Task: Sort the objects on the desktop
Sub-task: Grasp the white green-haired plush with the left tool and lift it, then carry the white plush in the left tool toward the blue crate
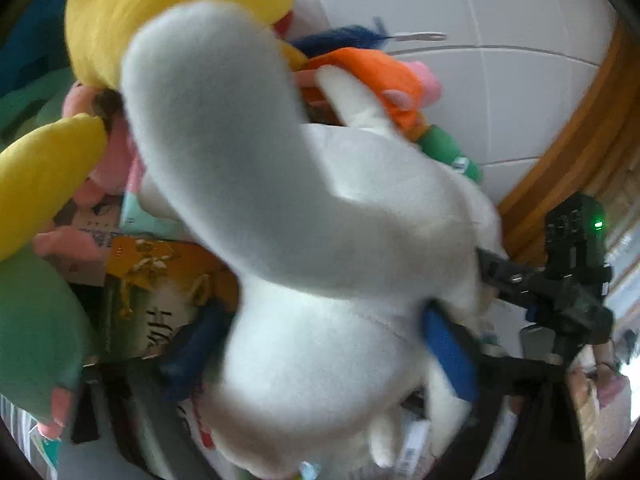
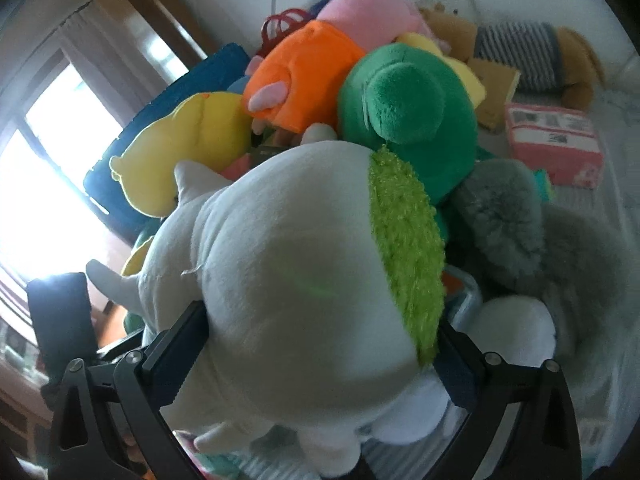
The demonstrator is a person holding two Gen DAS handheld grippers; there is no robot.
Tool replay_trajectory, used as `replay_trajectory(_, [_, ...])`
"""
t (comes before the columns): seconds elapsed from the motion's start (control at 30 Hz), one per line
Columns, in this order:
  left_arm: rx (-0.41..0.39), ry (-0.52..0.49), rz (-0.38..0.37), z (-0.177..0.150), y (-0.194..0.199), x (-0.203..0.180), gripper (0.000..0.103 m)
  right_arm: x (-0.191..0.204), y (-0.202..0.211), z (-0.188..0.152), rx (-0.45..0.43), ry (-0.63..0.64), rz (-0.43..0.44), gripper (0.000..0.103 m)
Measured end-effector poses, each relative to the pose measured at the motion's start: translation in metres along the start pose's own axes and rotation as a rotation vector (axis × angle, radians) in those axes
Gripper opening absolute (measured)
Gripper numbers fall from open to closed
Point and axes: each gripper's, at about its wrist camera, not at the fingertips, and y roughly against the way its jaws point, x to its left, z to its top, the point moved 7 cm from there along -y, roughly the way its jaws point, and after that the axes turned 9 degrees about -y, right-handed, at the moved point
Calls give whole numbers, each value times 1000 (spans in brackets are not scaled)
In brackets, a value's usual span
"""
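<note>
A big white plush toy [image 1: 304, 240] fills the left wrist view; my left gripper [image 1: 320, 344] is shut on it, blue pads [image 1: 448, 356] pressing both sides. In the right wrist view the same white plush [image 2: 288, 280], with a lime-green fuzzy patch [image 2: 404, 248], sits between my right gripper's fingers [image 2: 176, 356]; my right gripper [image 2: 320, 356] is shut on its body. Both hold it above a heap of plush toys: orange [image 2: 308, 76], green [image 2: 408, 120], yellow [image 2: 192, 140], pink [image 2: 368, 12].
A grey fluffy toy [image 2: 504, 216], a striped brown bear [image 2: 532, 56] and a pink box [image 2: 556, 140] lie at right. Books or boxes [image 1: 160, 280] lie under the toys. The other gripper's body [image 1: 572, 272] shows at right. A tiled wall [image 1: 480, 20] and wooden window frame [image 2: 132, 12] stand behind.
</note>
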Motion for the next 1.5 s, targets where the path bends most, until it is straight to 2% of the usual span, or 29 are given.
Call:
replay_trajectory(0.07, [9, -77, 48, 0, 8, -9, 81, 6, 9, -8, -9, 20, -33, 98])
replay_trajectory(0.13, [21, -94, 61, 0, 11, -7, 81, 9, 9, -14, 9, 34, -50, 98])
replay_trajectory(0.2, [13, -132, 96, 7, 20, -5, 76, 11, 11, -18, 13, 47, -51, 98])
replay_trajectory(0.23, [3, -162, 128, 8, 28, -8, 72, 13, 14, -20, 5, 56, -54, 98])
replay_trajectory(0.3, [-1, -252, 218, 12, 35, -15, 71, 19, 14, -27, 15, 105, -81, 100])
replay_trajectory(0.33, [8, -276, 252, 12, 34, -17, 76, 20, 14, -27, 5, 116, -93, 103])
replay_trajectory(0.37, [18, -272, 276, 13, 32, -15, 95, 20, 12, -26, 3, 125, -106, 103])
replay_trajectory(0.4, [33, -271, 309, 14, 29, -9, 103, 17, 9, -25, 8, 128, -109, 103])
replay_trajectory(0.43, [49, -272, 311, 15, 27, 0, 103, 13, 7, -23, 11, 115, -86, 103])
replay_trajectory(0.53, [82, -190, 183, 7, 13, 17, 103, 6, -5, -21, 38, 79, -5, 103])
replay_trajectory(0.57, [79, -157, 130, 8, 5, 20, 103, 5, -5, -21, 33, 79, 7, 103])
replay_trajectory(0.67, [52, -78, 63, 9, -7, 32, 103, 2, -10, -16, 0, 74, 25, 103])
replay_trajectory(0.73, [29, -72, 72, 12, -9, 34, 102, 6, -15, -14, -11, 93, 9, 102])
replay_trajectory(0.77, [10, -100, 75, 15, -5, 31, 89, 9, -14, -13, -26, 113, -3, 101])
replay_trajectory(0.87, [-35, -176, 113, 20, 11, 21, 80, 25, 1, -12, -112, 167, -12, 92])
replay_trajectory(0.93, [-63, -195, 128, 27, 24, 17, 79, 33, 11, -9, -151, 170, -9, 90])
replay_trajectory(1.1, [-120, -233, 144, 50, 63, -3, 78, 57, 46, -2, -215, 172, 61, 90])
replay_trajectory(1.23, [-149, -241, 173, 65, 93, -23, 78, 83, 69, 9, -228, 188, 94, 90])
replay_trajectory(1.5, [-247, -251, 244, 107, 185, -23, 78, 169, 108, 38, -276, 265, 170, 90])
